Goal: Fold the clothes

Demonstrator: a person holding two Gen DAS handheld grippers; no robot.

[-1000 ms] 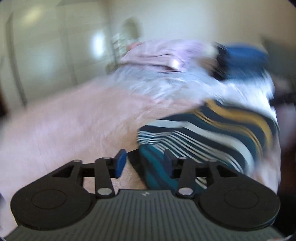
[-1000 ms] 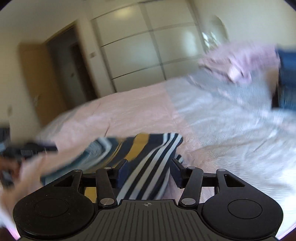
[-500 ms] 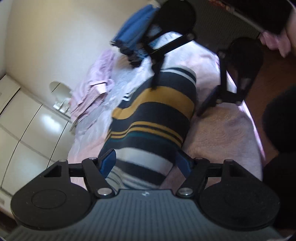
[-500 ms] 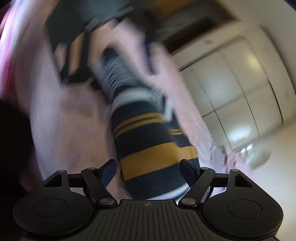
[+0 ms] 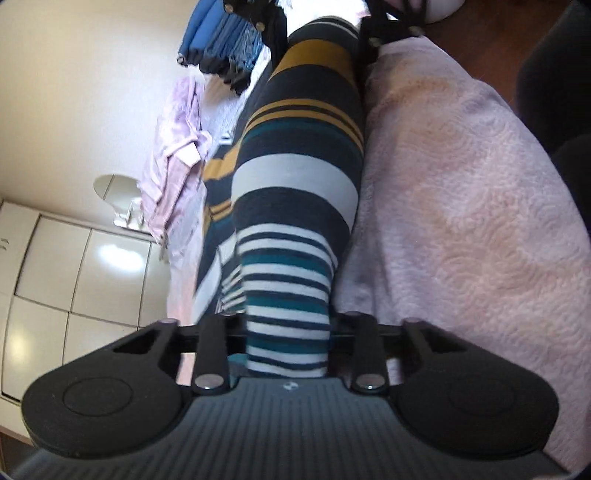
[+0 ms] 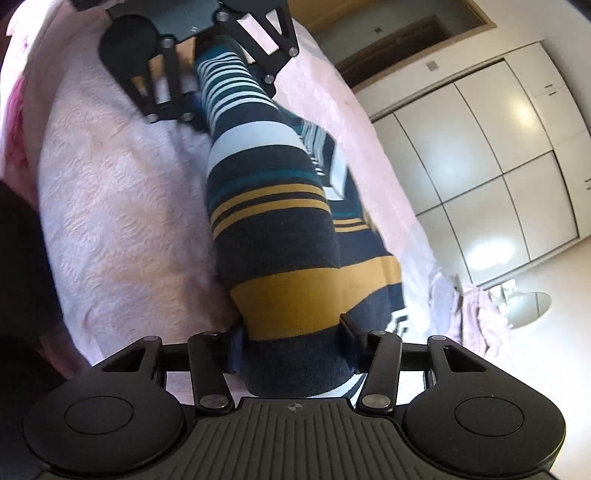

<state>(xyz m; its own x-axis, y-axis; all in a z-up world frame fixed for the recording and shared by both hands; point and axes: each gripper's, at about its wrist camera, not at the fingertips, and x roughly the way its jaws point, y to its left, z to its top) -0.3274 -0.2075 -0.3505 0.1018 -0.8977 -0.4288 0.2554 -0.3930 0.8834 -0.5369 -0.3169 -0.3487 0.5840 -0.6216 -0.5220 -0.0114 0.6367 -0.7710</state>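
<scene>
A striped garment (image 5: 299,177) in navy, white, teal and mustard lies folded into a long band on the pink bedspread (image 5: 461,206). My left gripper (image 5: 288,332) is shut on its narrow white-and-teal striped end. My right gripper (image 6: 291,343) is shut on the opposite navy-and-mustard end (image 6: 295,258). The two grippers face each other along the band: the right one shows at the top of the left wrist view (image 5: 325,26), the left one at the top of the right wrist view (image 6: 192,74). A second layer of the garment lies beside the band, toward the wardrobe.
A pale pink garment (image 5: 173,155) and a stack of blue clothes (image 5: 218,40) lie on the far side of the bed. White wardrobe doors (image 6: 498,166) and a door (image 6: 399,40) stand beyond. The bed edge and dark floor (image 5: 517,44) are close.
Both grippers have swung round to opposite ends of the striped garment and closed on it. Half a second ago their jaws were open around it.
</scene>
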